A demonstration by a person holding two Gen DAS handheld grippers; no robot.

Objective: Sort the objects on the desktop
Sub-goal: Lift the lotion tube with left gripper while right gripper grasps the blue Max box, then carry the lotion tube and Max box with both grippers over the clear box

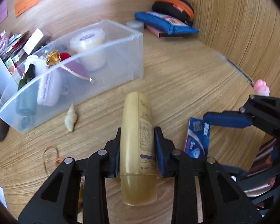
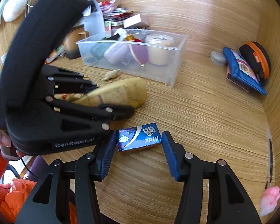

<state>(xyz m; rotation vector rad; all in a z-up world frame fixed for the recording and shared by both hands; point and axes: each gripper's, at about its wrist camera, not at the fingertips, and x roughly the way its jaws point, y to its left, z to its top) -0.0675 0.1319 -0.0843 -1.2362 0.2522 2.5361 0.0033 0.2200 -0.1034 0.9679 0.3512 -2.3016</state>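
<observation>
My left gripper [image 1: 137, 136] is shut on a yellow lotion bottle [image 1: 137, 130] and holds it near the desk, pointing toward the clear plastic bin [image 1: 121, 63]. The bottle [image 2: 121, 93] and left gripper [image 2: 95, 97] also show in the right wrist view. My right gripper [image 2: 139, 143] is open, its blue pads either side of a small blue razor-blade box [image 2: 139, 137] that lies flat on the desk. That box [image 1: 197, 137] and the right gripper [image 1: 225, 120] show in the left wrist view.
The bin holds a cream jar [image 1: 88, 44], a green spray bottle [image 1: 26, 93], a pink case [image 1: 49, 89]. A seashell [image 1: 71, 119] lies before it. Blue and orange-black pouches [image 1: 169, 18] sit in the back corner. A pink paw toy [image 2: 269, 201] lies at right.
</observation>
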